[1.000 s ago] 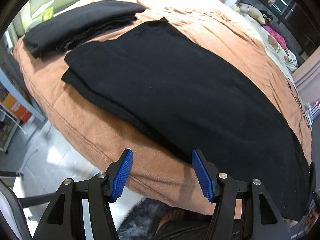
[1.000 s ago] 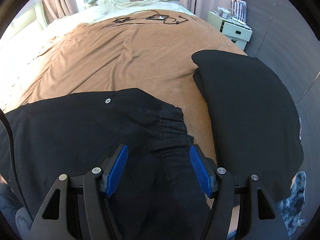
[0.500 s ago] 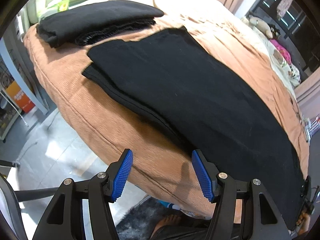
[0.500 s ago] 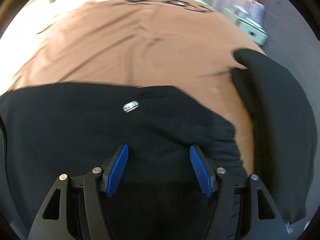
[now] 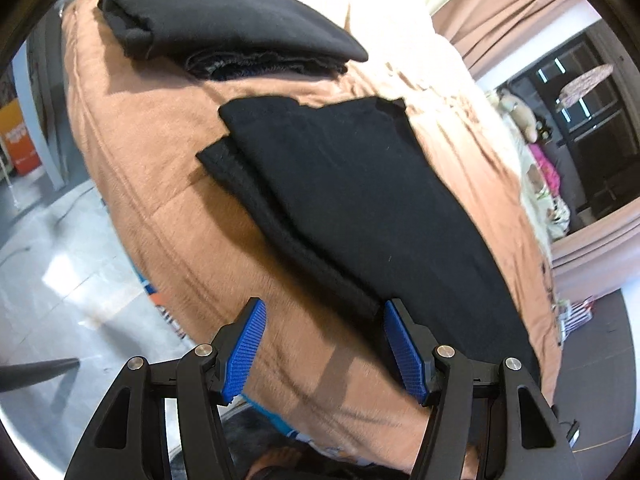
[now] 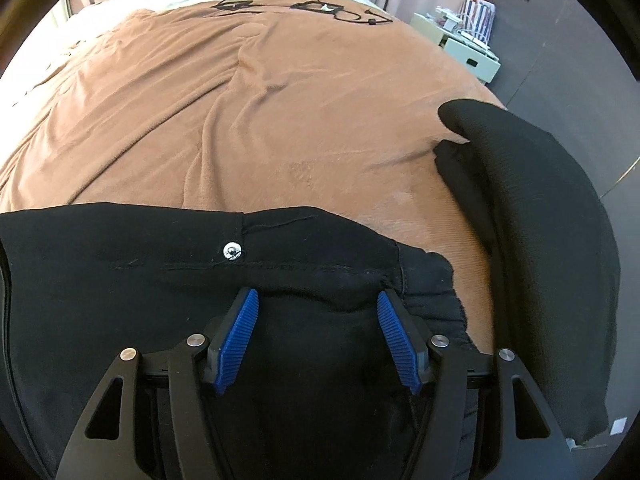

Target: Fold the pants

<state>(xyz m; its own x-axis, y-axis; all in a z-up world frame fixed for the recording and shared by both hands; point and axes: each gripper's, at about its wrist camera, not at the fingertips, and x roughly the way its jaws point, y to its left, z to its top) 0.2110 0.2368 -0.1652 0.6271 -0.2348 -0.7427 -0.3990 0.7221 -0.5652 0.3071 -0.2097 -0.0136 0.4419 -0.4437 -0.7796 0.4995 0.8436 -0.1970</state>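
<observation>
Black pants [image 5: 360,200] lie flat along the front edge of a brown-blanketed bed [image 5: 132,152], one leg stacked on the other. In the left wrist view my left gripper [image 5: 323,306] is open over the blanket, its right finger at the long edge of the legs and nothing between the pads. The right wrist view shows the waist end [image 6: 120,272] with a silver button [image 6: 232,249]. My right gripper [image 6: 317,294] sits low on the waistband and its jaws are closing. Black cloth lies between the pads, which do not visibly press it.
A folded black garment pile [image 5: 224,20] lies beyond the leg hems. Another dark folded pile [image 6: 540,220] sits right of the waistband. Cables [image 6: 320,6] lie at the far side of the blanket [image 6: 280,100], a white nightstand [image 6: 460,40] beyond. Tiled floor [image 5: 52,240] drops off left.
The left gripper has slid along the bed edge toward the leg hems and rolled. The right gripper has dropped forward from the crotch area onto the waistband.
</observation>
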